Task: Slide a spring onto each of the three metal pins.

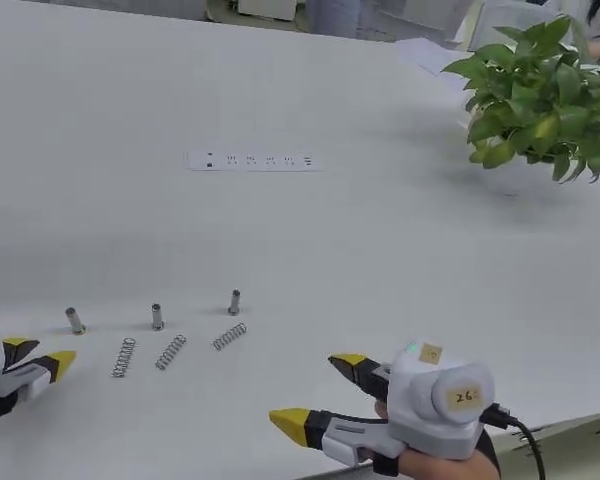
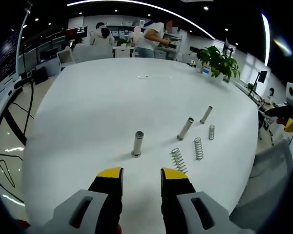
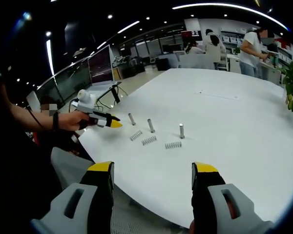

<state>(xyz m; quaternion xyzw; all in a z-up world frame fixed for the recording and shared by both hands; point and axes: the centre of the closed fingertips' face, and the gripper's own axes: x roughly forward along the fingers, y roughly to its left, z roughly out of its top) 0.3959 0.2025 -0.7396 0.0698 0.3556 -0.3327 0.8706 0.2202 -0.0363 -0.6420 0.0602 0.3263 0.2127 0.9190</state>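
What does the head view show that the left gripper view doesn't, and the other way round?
Head view: the number sticker on the right gripper and its black cable. Left gripper view: people at desks far behind the table, ceiling lights, and cables on the floor. Both: the white table, three standing pins, three springs lying beside them with none on a pin yet, and the leafy plant.

A broad white table (image 1: 380, 250) spreads across the head view, with a power strip (image 1: 255, 160) at upper centre and a leafy potted plant (image 1: 540, 95) at upper right. Beyond it is an open office with ceiling light strips (image 3: 224, 6), desks with monitors (image 3: 101, 63), standing people (image 2: 154, 34) and a glossy floor (image 2: 10, 151) at the left.
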